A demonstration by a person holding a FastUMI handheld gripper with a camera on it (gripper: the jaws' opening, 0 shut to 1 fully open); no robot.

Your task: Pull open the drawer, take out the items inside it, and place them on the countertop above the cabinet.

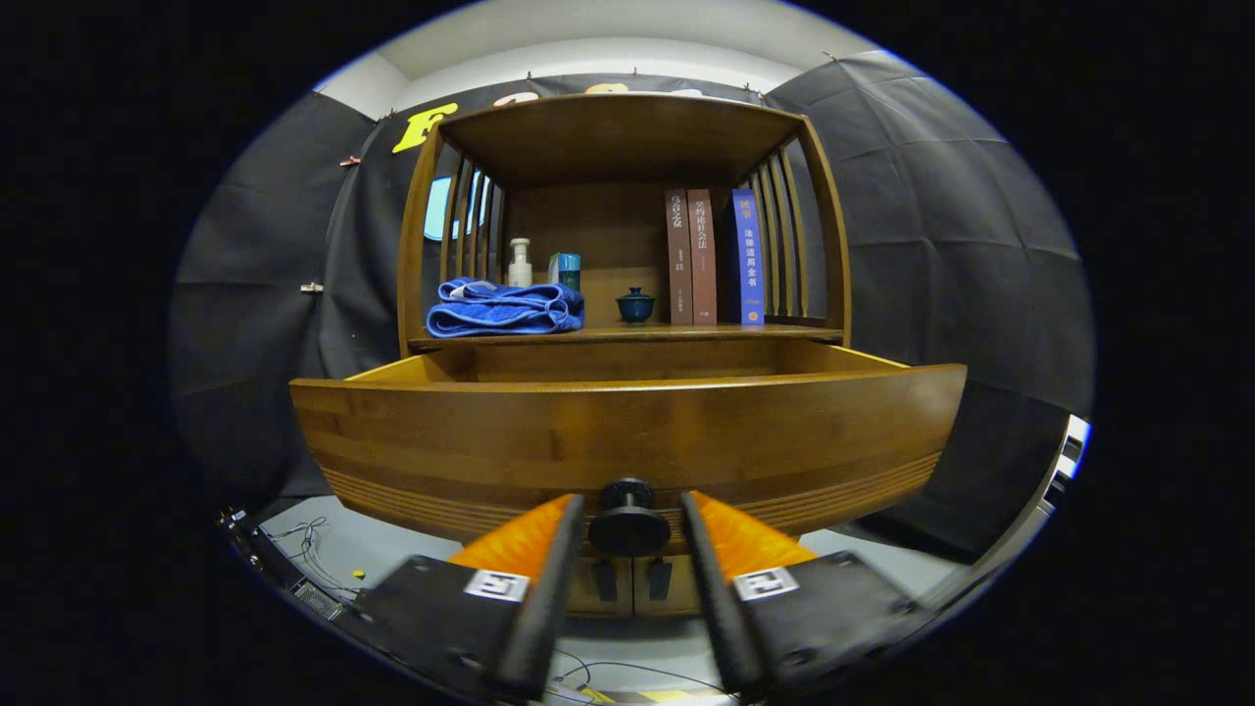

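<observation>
Claw point(628, 515) fingers flank drawer knob point(628, 529), contact unclear; open drawer point(627, 441) front hides contents.

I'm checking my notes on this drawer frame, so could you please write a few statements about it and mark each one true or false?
1. The drawer is pulled out from the cabinet. True.
2. The gripper has its fingers on either side of the drawer knob. True; whether they press on it cannot be told.
3. The blue towel hangs over the drawer front. False: it lies folded on the countertop, in front of the white bottle.
4. The books lie flat in a stack. False: they stand upright, beyond the small lidded cup.
5. The items inside the drawer can be seen. False: its front wall hides the inside.
</observation>
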